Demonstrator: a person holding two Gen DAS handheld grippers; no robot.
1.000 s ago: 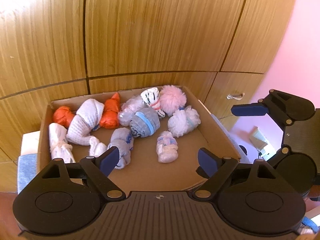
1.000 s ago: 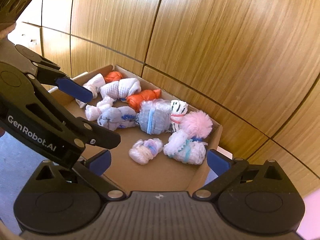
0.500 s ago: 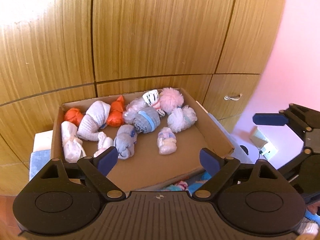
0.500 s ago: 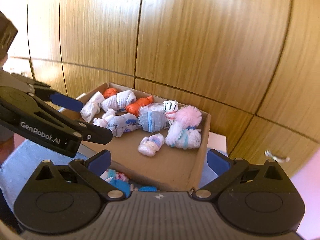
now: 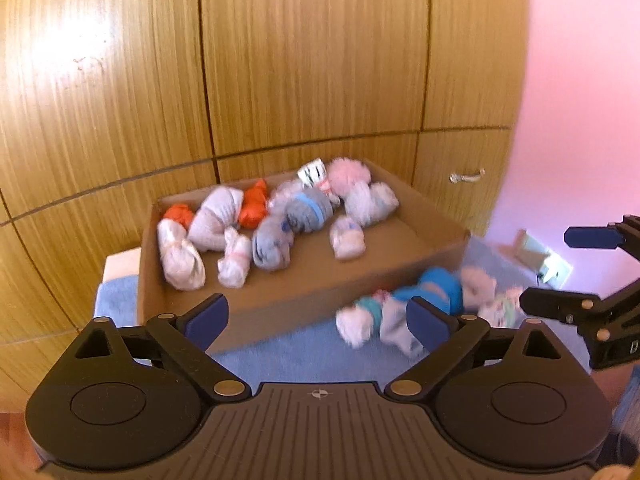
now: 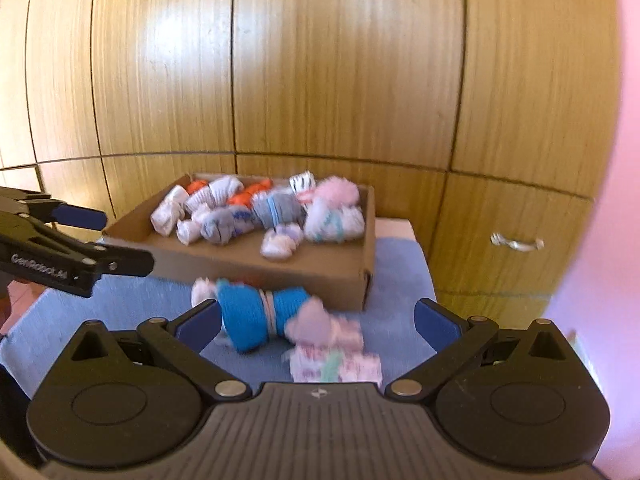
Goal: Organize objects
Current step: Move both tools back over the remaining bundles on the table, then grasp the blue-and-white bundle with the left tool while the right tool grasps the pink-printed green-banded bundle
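Observation:
A shallow cardboard box (image 5: pixel 304 296) (image 6: pixel 248 260) stands on a blue cloth and holds several rolled sock bundles: white, orange (image 5: pixel 254 204), grey with a blue band (image 5: pixel 308 210) and a fluffy pink one (image 5: pixel 348 172) (image 6: pixel 336 192). In front of the box on the cloth lie loose bundles, among them a bright blue roll (image 6: pixel 260 316) (image 5: pixel 436 284) and a pale pink patterned one (image 6: pixel 332 352). My left gripper (image 5: pixel 318 318) is open and empty, pulled back from the box. My right gripper (image 6: pixel 316 322) is open and empty above the loose bundles.
The blue cloth (image 6: pixel 120 312) covers a small surface against a wooden panel wall (image 5: pixel 300 60). A cabinet handle (image 6: pixel 516 242) is on the right, beside a pink wall (image 5: pixel 580 100). Each gripper shows at the edge of the other's view.
Both grippers have drawn back and up from the box. The loose bundles on the cloth in front of the box have come into view. Both stayed open.

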